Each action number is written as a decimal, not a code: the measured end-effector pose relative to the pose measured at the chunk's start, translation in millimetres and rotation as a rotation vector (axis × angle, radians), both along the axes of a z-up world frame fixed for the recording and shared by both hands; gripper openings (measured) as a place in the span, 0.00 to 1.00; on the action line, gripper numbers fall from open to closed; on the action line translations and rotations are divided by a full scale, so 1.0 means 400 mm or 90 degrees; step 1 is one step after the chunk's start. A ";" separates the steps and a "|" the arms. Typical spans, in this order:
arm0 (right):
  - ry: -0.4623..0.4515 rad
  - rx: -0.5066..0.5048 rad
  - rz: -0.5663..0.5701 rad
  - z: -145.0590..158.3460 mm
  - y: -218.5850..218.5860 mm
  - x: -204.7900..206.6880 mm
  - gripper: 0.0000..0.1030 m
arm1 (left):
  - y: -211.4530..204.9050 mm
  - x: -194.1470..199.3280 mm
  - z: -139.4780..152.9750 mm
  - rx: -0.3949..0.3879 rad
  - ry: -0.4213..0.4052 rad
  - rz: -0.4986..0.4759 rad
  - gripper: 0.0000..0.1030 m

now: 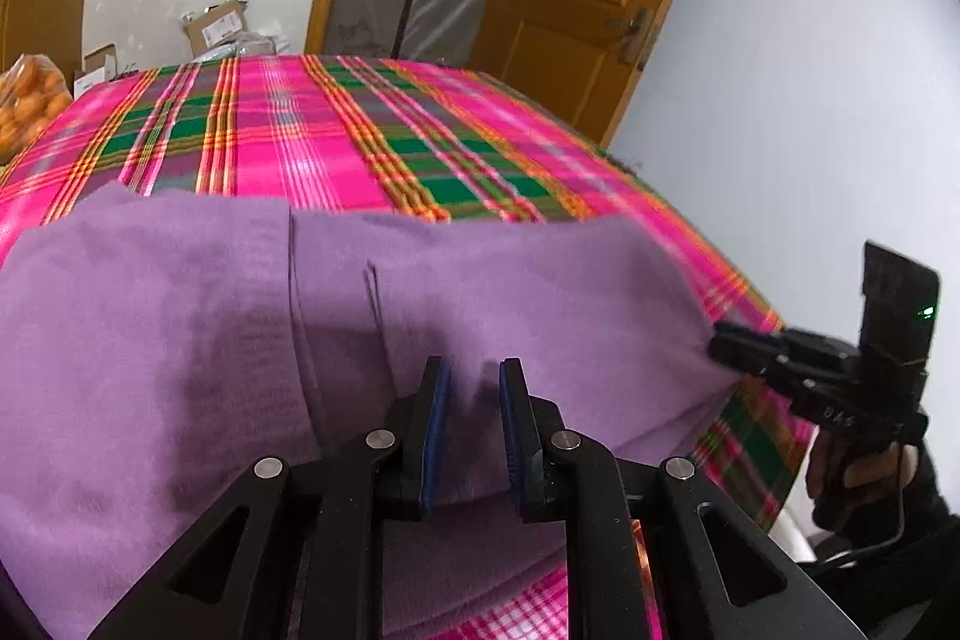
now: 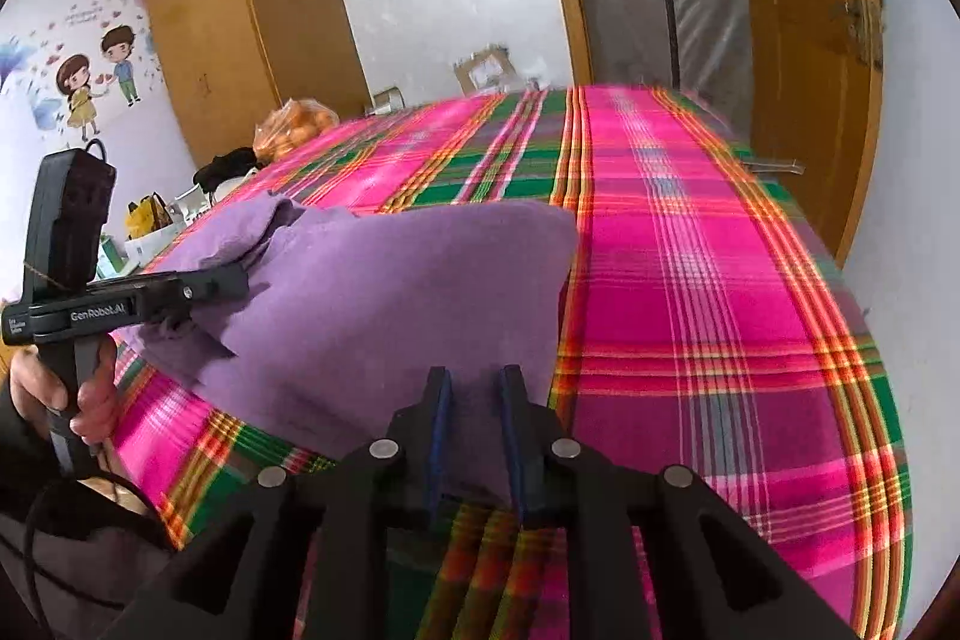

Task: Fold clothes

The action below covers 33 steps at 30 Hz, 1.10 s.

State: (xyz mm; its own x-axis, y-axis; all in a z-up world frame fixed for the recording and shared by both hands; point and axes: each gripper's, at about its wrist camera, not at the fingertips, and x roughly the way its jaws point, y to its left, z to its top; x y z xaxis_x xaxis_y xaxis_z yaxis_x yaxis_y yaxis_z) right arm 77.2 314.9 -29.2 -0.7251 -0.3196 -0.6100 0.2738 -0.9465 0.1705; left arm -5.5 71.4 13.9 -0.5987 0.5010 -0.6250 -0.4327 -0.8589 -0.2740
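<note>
both grippers (image 1: 471, 376) (image 2: 474, 382) on purple cloth (image 1: 180, 340) edge

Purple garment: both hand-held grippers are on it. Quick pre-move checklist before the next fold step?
1. Left hand-held gripper has cloth between its fingers: ok, the purple garment fills the gap, though whether the pads pinch it tight: cannot tell.
2. Right hand-held gripper on the garment's near edge: ok, cloth sits between its fingers too.
3. Garment lifted evenly: not ok, it bunches near the left hand-held gripper in the right wrist view.
4. Landing area on the plaid sheet past the garment: ok, bare cloth there.
5. Bag of oranges away from the fold path: ok, at the far edge.
6. Garment's underside layers: cannot tell, hidden.
</note>
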 end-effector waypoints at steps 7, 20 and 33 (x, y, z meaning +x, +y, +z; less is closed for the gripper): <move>0.026 0.023 -0.009 -0.006 -0.016 0.008 0.17 | 0.009 0.008 -0.002 -0.025 0.013 -0.002 0.17; 0.025 0.011 -0.019 0.009 -0.003 0.050 0.14 | -0.031 0.060 0.009 -0.013 0.024 -0.004 0.17; 0.033 -0.037 -0.025 0.035 0.002 -0.011 0.05 | 0.007 0.022 0.024 -0.020 0.027 -0.025 0.17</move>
